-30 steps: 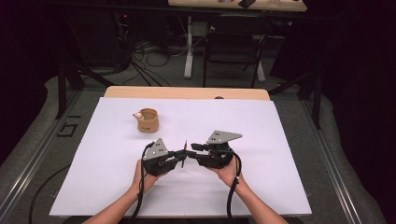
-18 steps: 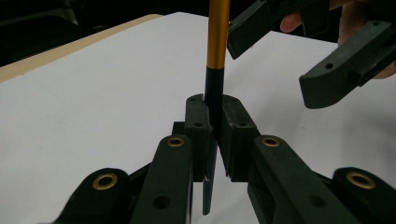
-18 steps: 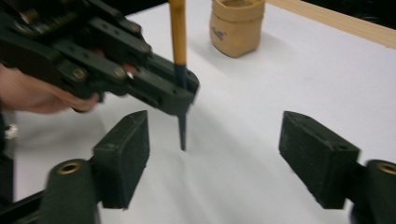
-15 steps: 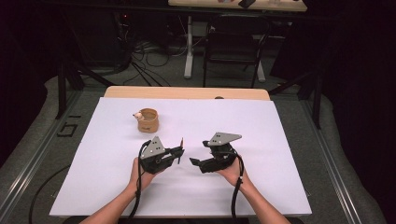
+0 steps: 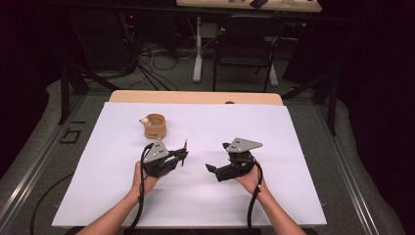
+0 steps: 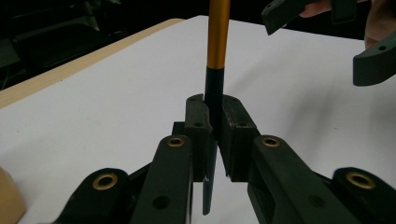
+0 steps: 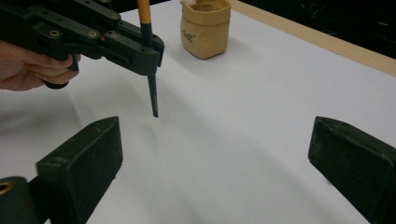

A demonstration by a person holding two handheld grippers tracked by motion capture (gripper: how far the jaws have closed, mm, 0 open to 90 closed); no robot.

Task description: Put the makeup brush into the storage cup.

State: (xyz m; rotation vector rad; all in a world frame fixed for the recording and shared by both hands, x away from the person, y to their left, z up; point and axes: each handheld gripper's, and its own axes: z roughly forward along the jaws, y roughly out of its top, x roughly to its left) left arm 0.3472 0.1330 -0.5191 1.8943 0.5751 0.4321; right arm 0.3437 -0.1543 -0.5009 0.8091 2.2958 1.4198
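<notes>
The left gripper (image 6: 212,121) has its jaws squeezed tight on a thin stick (image 6: 218,32), orange on top and dark at the bottom. The dark tip (image 7: 153,100) pokes out below the jaws and points down at the white table sheet (image 5: 293,147). The right gripper (image 7: 210,163) is wide open and holds nothing.

The stick is thin (only a small part is pinched), so I think it could slip or tilt if bumped.

Far and to the left stands a small tan bag-like pot (image 7: 205,29). It has a small dark mark, too tiny to read.
</notes>
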